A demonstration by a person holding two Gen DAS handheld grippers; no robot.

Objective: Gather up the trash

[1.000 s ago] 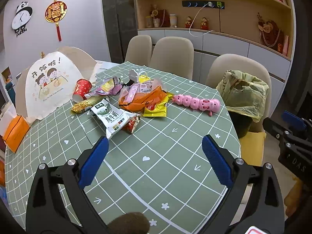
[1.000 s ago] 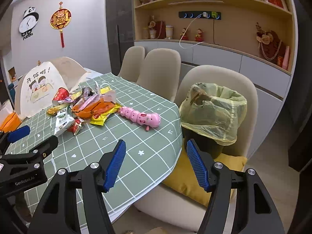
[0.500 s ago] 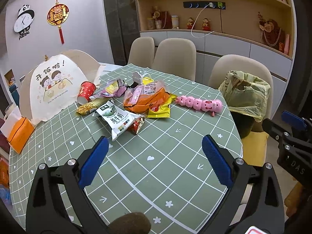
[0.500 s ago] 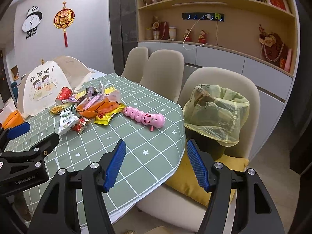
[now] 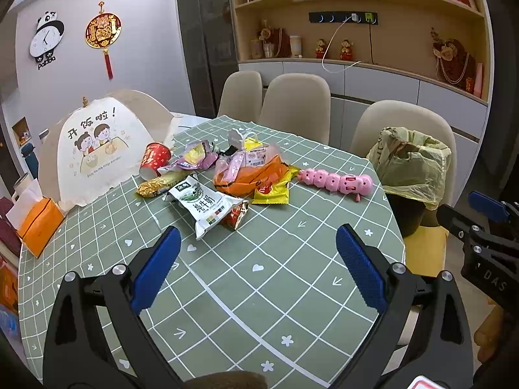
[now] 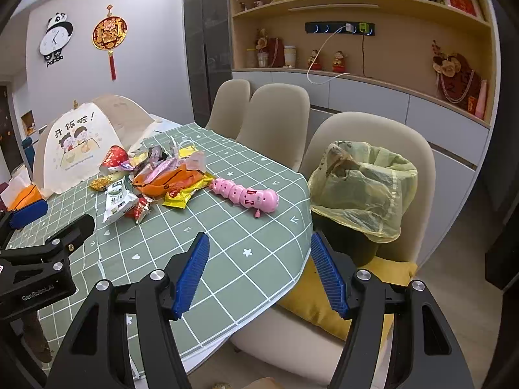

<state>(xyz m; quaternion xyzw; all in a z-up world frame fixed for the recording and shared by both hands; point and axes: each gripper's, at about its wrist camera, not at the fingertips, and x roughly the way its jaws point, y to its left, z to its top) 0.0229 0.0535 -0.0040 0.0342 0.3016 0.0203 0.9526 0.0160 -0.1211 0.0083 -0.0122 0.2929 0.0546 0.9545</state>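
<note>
A heap of snack wrappers lies on the green checked table point(image 5: 246, 285): a white milk pouch point(image 5: 202, 206), an orange bag point(image 5: 249, 180), a yellow packet point(image 5: 271, 193), a gold wrapper point(image 5: 155, 186) and a tipped red paper cup point(image 5: 154, 159). The heap also shows in the right wrist view point(image 6: 162, 181). A bin lined with a yellow-green bag point(image 5: 410, 165) point(image 6: 363, 188) stands on a chair at the table's right edge. My left gripper point(image 5: 256, 256) is open and empty above the near table. My right gripper point(image 6: 259, 259) is open and empty over the table's right edge.
A pink caterpillar toy point(image 5: 335, 183) lies between the wrappers and the bin. A folding food cover point(image 5: 94, 149) and an orange tissue box point(image 5: 39, 223) stand at the left. Beige chairs point(image 5: 295, 103) ring the far side. A yellow cushion point(image 6: 324, 295) lies under the bin.
Both grippers have drawn back and up a little, so the table and wrappers sit slightly farther off. Both stay open and nothing on the table has moved.
</note>
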